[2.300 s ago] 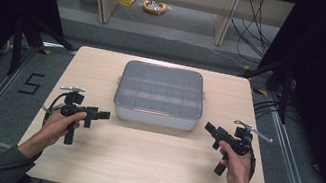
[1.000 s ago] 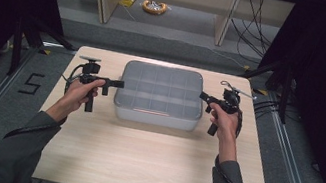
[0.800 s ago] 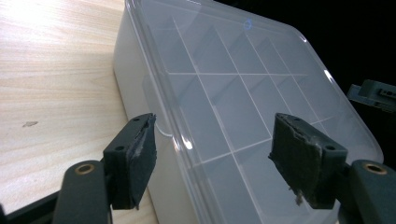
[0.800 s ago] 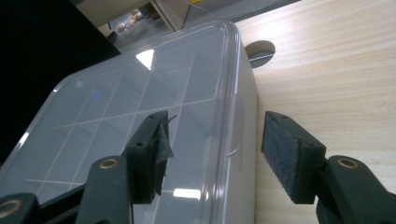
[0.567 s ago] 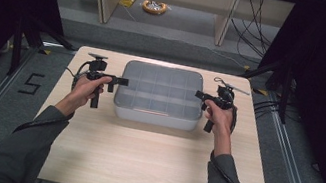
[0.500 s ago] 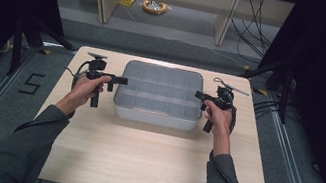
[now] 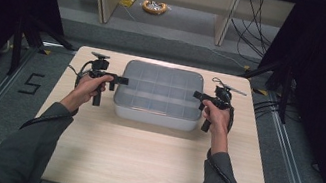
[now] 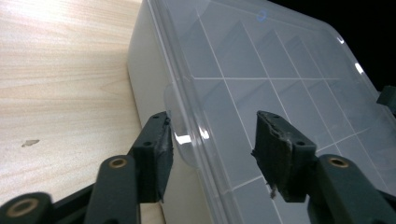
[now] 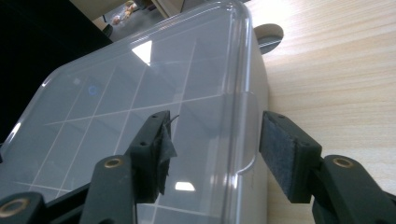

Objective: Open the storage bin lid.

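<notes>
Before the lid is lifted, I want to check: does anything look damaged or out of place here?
Only wear: the pads of the right hand-held gripper are frayed, a thread sticking out; the left hand-held gripper has a ragged pad too. The clear compartment box sits square on the table, lid closed.

Box (image 7: 159, 96) contents (behind cloudy lid) indiscernible

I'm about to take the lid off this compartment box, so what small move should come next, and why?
Probably close both sets of jaws a little further. The left gripper and the right gripper each straddle a side tab of the clear lid, and both have just been closing, yet gaps still show beside the pads, so neither grips yet.
</notes>
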Demonstrator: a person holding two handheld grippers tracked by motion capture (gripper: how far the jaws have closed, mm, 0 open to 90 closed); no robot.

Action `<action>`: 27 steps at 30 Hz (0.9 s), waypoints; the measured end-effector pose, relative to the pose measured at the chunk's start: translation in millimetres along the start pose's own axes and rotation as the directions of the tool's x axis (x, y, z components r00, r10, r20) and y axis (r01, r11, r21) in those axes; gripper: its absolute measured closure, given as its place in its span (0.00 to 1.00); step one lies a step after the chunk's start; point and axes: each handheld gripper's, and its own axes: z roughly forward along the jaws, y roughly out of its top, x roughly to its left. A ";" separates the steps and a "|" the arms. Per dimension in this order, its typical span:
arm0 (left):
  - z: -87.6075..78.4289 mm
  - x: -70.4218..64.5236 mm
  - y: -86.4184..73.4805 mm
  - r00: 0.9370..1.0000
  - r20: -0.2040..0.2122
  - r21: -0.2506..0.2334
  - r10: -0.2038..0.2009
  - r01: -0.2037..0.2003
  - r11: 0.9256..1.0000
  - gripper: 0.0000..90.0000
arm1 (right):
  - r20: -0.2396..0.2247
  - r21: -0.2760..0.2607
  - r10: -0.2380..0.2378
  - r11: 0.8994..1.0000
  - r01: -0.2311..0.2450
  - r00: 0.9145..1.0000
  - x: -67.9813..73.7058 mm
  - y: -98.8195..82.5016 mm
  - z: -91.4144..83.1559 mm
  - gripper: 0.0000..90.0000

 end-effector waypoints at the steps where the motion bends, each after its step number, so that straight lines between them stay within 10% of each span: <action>1: 0.0 0.0 0.0 1.000 0.000 0.000 0.000 0.000 1.000 0.56 | 0.000 0.000 0.000 1.000 0.000 1.000 0.0 0.0 0.0 0.51; 9: -6.0 -0.9 -3.6 1.000 0.004 -0.008 0.022 -0.022 1.000 0.60 | 0.005 -0.028 -0.069 0.997 0.069 0.998 -4.0 -0.3 2.4 0.56; 11: -7.8 -2.8 -3.3 1.000 0.003 -0.015 0.026 -0.026 1.000 0.60 | 0.007 -0.020 0.006 1.000 -0.006 1.000 2.8 -0.4 -1.9 0.58; 18: -25.6 -14.9 2.9 0.997 -0.008 -0.054 0.073 -0.073 0.996 0.63 | -0.012 -0.108 -0.074 0.992 0.072 0.997 6.6 7.6 -16.1 0.66; 27: -55.3 -30.3 5.6 0.992 -0.015 -0.111 0.121 -0.122 0.986 0.66 | -0.067 -0.127 -0.015 0.992 0.006 0.998 25.4 11.5 -40.8 0.70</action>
